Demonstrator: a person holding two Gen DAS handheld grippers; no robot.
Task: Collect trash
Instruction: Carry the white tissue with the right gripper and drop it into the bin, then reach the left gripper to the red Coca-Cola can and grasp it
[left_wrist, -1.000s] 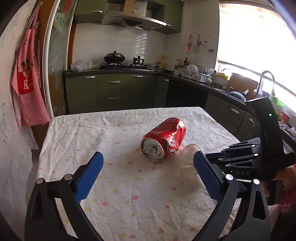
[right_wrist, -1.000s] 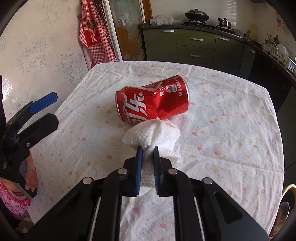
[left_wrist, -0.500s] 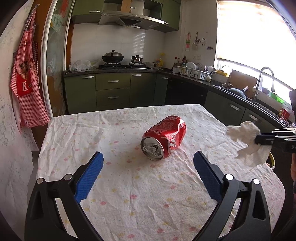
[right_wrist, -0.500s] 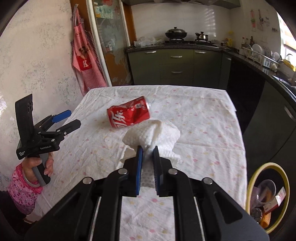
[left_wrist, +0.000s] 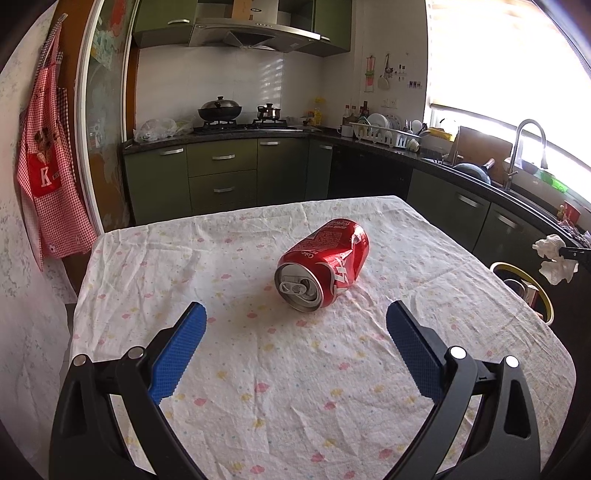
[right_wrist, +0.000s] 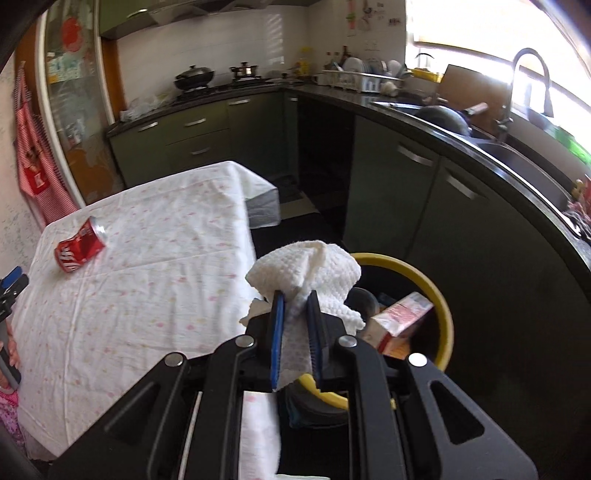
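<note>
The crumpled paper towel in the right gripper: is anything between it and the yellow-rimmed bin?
Nothing visible. The paper towel hangs in the right gripper over the bin, past the table edge; only air shows between.

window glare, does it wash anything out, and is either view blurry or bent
Left wrist view: the window is blown out white, the can sharp, cabinet edges bowed by the fisheye. Right wrist view: the same glare at upper right, the floor around the yellow-rimmed bin very dark, the far can a little soft.

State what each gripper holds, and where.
Right gripper: crumpled paper towel, pinched at its middle. Left gripper: nothing, open.
</note>
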